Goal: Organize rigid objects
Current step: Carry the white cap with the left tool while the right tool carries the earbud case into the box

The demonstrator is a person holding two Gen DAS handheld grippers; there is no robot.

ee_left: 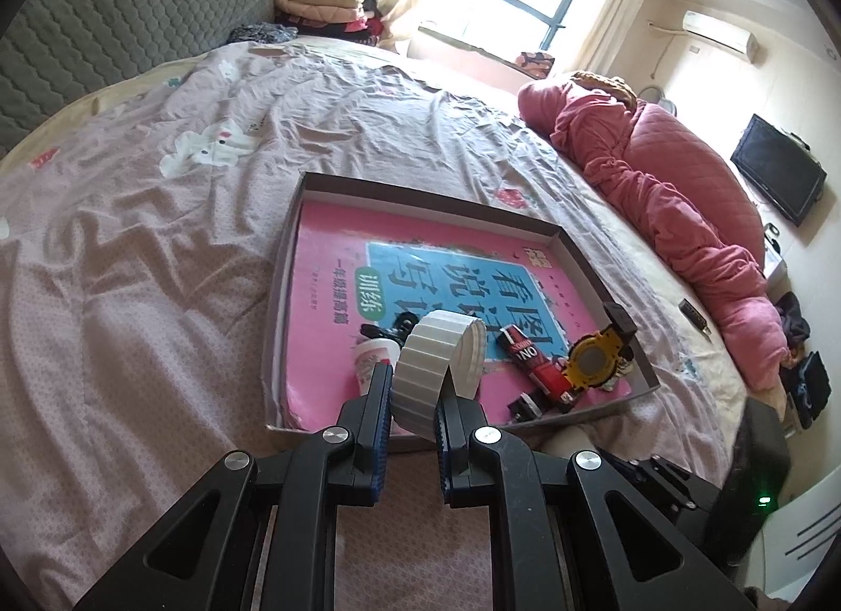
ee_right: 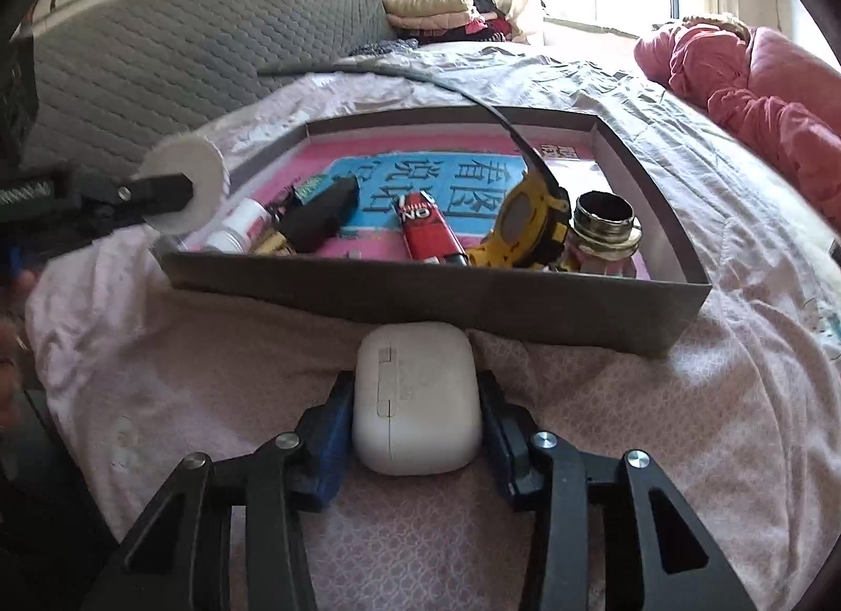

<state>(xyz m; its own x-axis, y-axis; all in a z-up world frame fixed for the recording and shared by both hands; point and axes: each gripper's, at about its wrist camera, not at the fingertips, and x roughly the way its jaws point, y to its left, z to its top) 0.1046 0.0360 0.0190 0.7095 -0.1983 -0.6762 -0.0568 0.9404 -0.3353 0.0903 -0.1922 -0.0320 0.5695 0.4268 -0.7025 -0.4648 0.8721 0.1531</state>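
Our left gripper (ee_left: 415,390) pinches a white ribbed roll (ee_left: 439,366) by its flat ends at lower centre, held above the tray (ee_left: 599,411) rim, likely for dropping in; its axis runs left to right. Our right gripper (ee_right: 418,401) clamps a white case (ee_right: 418,398) at lower centre, just before the tray (ee_right: 431,303) wall, its long axis pointing toward the tray.
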